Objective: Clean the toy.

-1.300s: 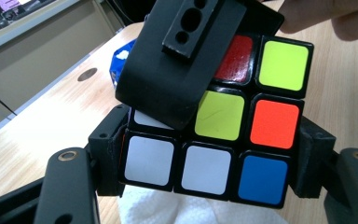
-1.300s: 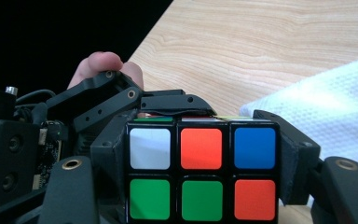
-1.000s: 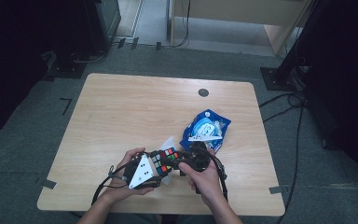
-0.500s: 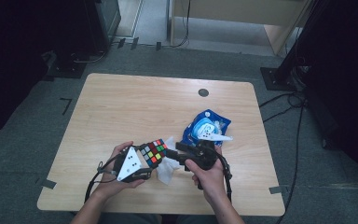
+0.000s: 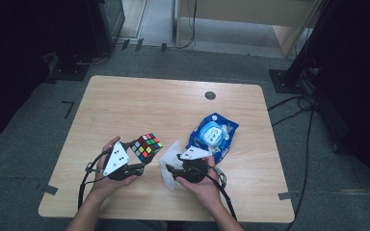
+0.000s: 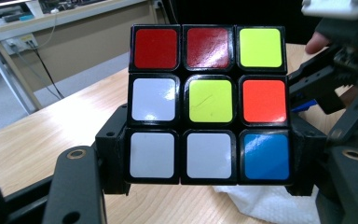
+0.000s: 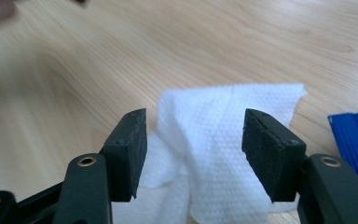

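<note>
A scrambled puzzle cube (image 5: 147,146) is held off the table, and my left gripper (image 5: 141,156) is shut on its sides. In the left gripper view the cube (image 6: 209,102) shows red, yellow, white, orange and blue stickers, with a black jaw against each side. To its right my right gripper (image 5: 171,169) hangs low over a crumpled white wipe (image 5: 168,161) on the wood. Its jaws have just been closing. In the right gripper view the wipe (image 7: 214,121) lies between the pads (image 7: 133,149), which stand apart and do not press on it.
A blue wipes packet (image 5: 213,134) lies right of the wipe, close to my right hand. A dark round cap (image 5: 210,95) sits in the table (image 5: 139,101) near its far edge. Cables trail from both grippers toward the front edge.
The left gripper has carried the cube to the left, away from the right gripper. The right gripper has dropped from the cube down to the white wipe.
</note>
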`<action>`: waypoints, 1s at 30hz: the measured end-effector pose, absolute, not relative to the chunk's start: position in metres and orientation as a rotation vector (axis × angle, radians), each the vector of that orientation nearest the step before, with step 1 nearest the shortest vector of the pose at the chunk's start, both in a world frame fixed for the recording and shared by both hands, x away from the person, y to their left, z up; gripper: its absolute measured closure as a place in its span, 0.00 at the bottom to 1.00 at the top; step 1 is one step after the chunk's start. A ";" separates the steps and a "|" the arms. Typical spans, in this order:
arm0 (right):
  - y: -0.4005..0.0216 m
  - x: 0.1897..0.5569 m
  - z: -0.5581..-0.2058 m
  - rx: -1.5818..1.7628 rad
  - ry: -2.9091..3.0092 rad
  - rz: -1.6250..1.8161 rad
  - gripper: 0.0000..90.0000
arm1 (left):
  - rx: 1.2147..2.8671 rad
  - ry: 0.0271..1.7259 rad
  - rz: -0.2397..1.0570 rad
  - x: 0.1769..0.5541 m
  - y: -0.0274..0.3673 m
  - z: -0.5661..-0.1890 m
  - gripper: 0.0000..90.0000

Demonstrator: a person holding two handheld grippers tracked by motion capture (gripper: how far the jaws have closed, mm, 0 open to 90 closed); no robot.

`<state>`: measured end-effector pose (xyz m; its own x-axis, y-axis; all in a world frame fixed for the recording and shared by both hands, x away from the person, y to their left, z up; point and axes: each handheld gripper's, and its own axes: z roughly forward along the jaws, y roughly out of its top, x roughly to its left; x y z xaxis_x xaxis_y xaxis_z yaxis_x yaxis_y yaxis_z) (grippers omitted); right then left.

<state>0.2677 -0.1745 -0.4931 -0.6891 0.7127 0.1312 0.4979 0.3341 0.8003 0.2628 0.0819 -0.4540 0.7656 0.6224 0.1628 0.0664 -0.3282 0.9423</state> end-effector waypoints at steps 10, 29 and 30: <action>-0.168 0.271 -0.520 1.022 2.421 1.143 0.57 | 1.841 0.522 0.605 0.262 0.079 -0.455 0.38; -0.200 0.263 -0.474 1.124 2.186 1.384 0.99 | 1.851 0.509 0.594 0.261 0.074 -0.458 0.38; -0.203 0.261 -0.468 1.121 2.159 1.413 0.99 | 1.853 0.508 0.593 0.260 0.073 -0.459 0.38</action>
<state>0.2613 -0.2031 -0.4680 -0.6379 0.7569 0.1423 0.4333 0.1999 0.8788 0.2605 0.0730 -0.4587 0.7851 0.5986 0.1590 0.0650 -0.3350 0.9400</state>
